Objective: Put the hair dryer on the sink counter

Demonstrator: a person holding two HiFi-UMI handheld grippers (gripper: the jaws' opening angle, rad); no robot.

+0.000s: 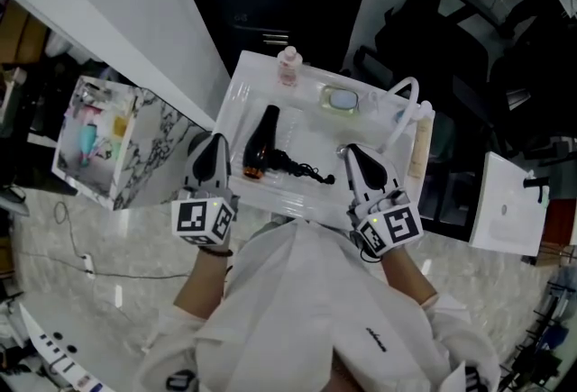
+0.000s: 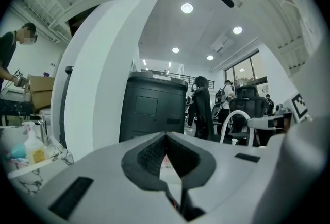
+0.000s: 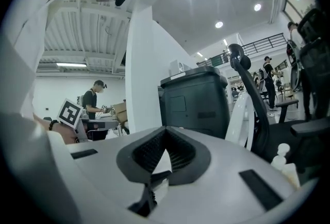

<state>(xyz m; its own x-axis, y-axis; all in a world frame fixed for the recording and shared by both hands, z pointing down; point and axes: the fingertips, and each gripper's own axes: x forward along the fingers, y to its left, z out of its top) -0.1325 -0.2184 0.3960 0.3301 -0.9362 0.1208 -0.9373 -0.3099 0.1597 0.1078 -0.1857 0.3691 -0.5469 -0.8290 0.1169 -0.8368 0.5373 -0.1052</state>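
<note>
A: Entries, left to right?

B: Item one: a clear box (image 1: pixel 90 142) of toiletries, far left, standing beside the tabletop (image 1: pixel 311 133). Item two: the left gripper (image 1: pixel 212 145), marker cube nearest the person. Its fingers (image 2: pixel 145 156) are together with nothing between them.

A: And the hair dryer?

B: Item three: the hair dryer (image 1: pixel 262 142), black, lying flat on the white tabletop between the two grippers. Its copper-coloured end points toward the person, and its cord (image 1: pixel 305 169) is curled to its right. Neither gripper touches it, so far as the head view lets me judge.

A: Behind it?

B: A pink bottle (image 1: pixel 288 66) stands upright at the far edge. To its right is a small dish (image 1: pixel 341 99) — contents unclear.

A: Right side?

B: The right gripper (image 1: pixel 350 151) — fingers (image 3: pixel 179 153) closed tip to tip, empty. Beyond it is a white curved spout (image 1: pixel 406 81), then a white board (image 1: pixel 509 201), well apart from the tabletop.
</note>
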